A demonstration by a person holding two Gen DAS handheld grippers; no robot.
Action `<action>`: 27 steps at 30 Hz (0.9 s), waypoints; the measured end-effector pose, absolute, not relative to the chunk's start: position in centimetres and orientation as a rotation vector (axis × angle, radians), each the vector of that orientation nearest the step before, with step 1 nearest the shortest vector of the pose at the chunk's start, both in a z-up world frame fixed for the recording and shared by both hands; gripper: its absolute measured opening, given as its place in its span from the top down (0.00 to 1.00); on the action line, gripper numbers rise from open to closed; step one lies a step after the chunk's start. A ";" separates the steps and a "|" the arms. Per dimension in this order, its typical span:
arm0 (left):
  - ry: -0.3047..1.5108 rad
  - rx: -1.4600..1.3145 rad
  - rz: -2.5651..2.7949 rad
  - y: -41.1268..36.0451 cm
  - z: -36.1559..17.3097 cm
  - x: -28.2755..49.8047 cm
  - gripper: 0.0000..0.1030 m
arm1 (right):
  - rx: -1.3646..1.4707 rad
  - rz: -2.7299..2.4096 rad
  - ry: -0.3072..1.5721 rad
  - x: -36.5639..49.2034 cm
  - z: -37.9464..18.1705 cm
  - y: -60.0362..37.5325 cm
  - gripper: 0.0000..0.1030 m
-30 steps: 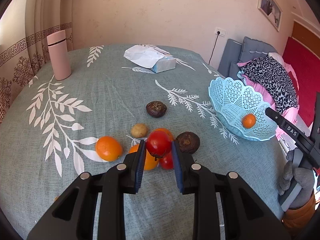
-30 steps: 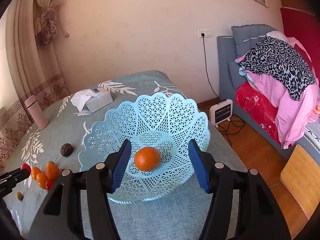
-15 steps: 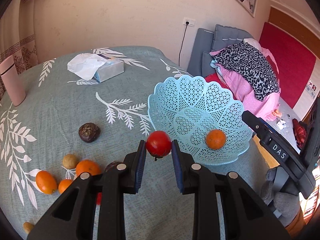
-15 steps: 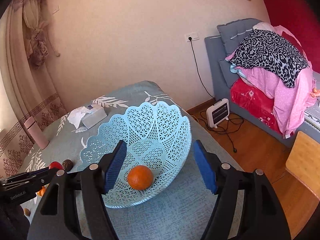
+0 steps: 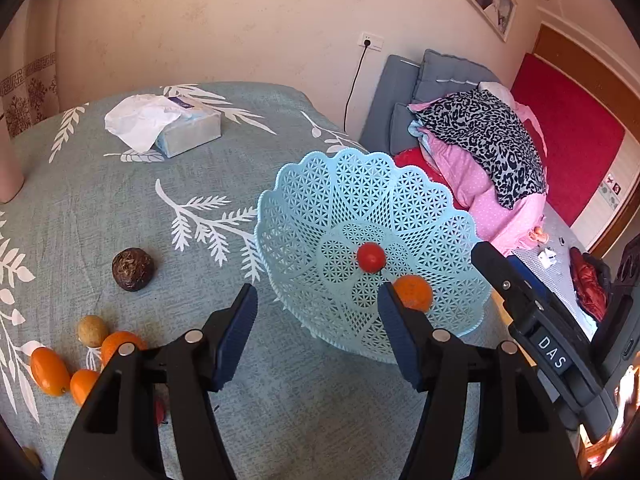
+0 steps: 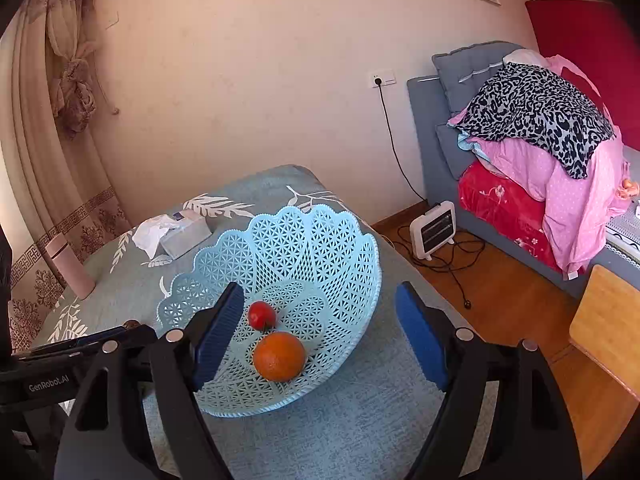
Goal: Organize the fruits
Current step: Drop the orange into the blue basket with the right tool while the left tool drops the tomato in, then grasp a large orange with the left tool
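Small red tomato (image 5: 371, 257) lay in the pale-blue lattice plastic basket (image 5: 304, 216); left gripper (image 5: 316, 322) and right gripper (image 6: 320, 332) gaped wide, both empty.

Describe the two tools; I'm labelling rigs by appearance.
Both tools, left and right, are matte black with angular fingers, blue ribbed pads and silver screws. The left's body reads "GenRobot.AI"; the right's carries a "DAS" label. No cables or sleeves show.

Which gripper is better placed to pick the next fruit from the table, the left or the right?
Left. The left gripper is open and empty, with the loose oranges near its left side. The right gripper is open over the blue basket, farther from them.
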State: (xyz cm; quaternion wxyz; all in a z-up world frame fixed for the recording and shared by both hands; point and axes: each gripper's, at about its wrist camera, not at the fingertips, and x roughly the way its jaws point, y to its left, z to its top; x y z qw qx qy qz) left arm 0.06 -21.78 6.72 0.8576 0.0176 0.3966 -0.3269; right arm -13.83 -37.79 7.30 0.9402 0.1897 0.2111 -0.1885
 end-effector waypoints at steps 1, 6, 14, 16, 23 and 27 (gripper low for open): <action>0.839 0.031 -0.666 -21.3 6.7 0.3 0.38 | 0.385 -0.386 0.431 -13.8 7.3 -37.7 0.23; 0.813 0.029 -0.551 -18.4 7.0 1.0 0.24 | 0.374 -0.390 0.432 -13.7 7.2 -37.5 0.22; 0.804 -0.028 -0.452 -12.9 7.9 1.8 0.17 | 0.367 -0.396 0.435 -13.5 7.2 -37.3 0.22; 0.803 -0.046 -0.429 -11.5 7.9 1.9 0.17 | 0.365 -0.397 0.435 -13.5 7.1 -37.2 0.22; 0.818 -0.103 -0.339 -6.5 7.3 2.0 0.17 | 0.347 -0.404 0.443 -13.2 7.1 -36.9 0.22; 0.840 -0.125 -0.280 -3.5 6.3 2.0 0.17 | 0.334 -0.413 0.449 -13.0 7.1 -36.6 0.22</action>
